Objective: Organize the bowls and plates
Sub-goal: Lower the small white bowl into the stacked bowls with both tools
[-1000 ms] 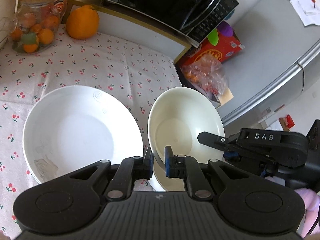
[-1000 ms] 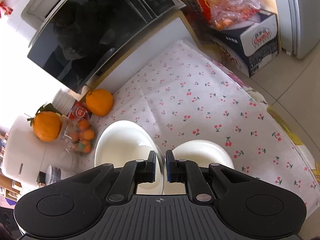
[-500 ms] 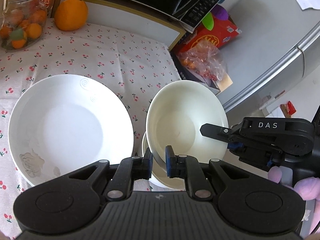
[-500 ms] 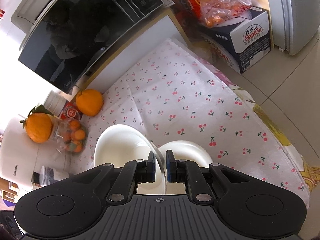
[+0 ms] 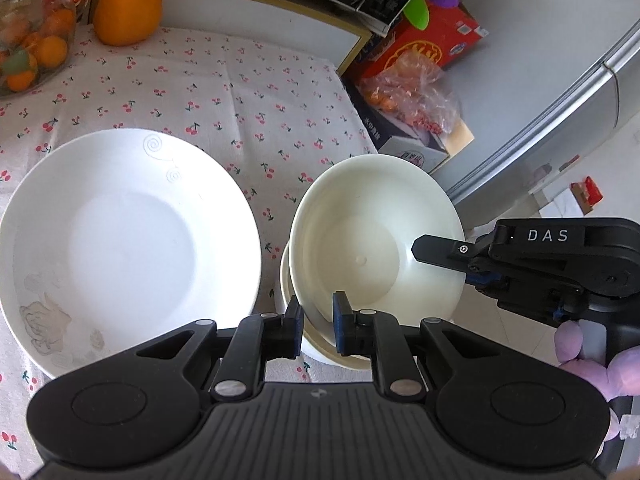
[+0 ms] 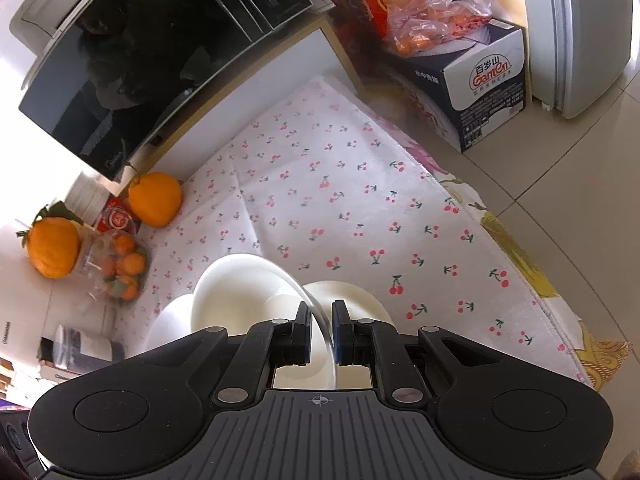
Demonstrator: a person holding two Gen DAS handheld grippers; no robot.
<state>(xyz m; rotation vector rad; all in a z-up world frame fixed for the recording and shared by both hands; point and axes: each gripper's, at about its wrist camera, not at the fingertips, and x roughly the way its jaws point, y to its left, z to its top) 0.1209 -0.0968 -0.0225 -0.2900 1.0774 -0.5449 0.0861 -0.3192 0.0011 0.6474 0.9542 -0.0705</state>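
Bowl [image 5: 372, 240] is pinched at opposite rims by left tongs [image 5: 316, 322] and right tongs [image 6: 320, 330], tilted over a second bowl [image 5: 316, 350]; nesting and release are judged next.

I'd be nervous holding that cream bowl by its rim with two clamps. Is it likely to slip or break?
The bowl looks glazed and smooth, so it probably is slippery. The left gripper and right gripper each pinch only its thin rim, so it may tilt. It looks rigid, likely ceramic, so it could chip against the bowl below.
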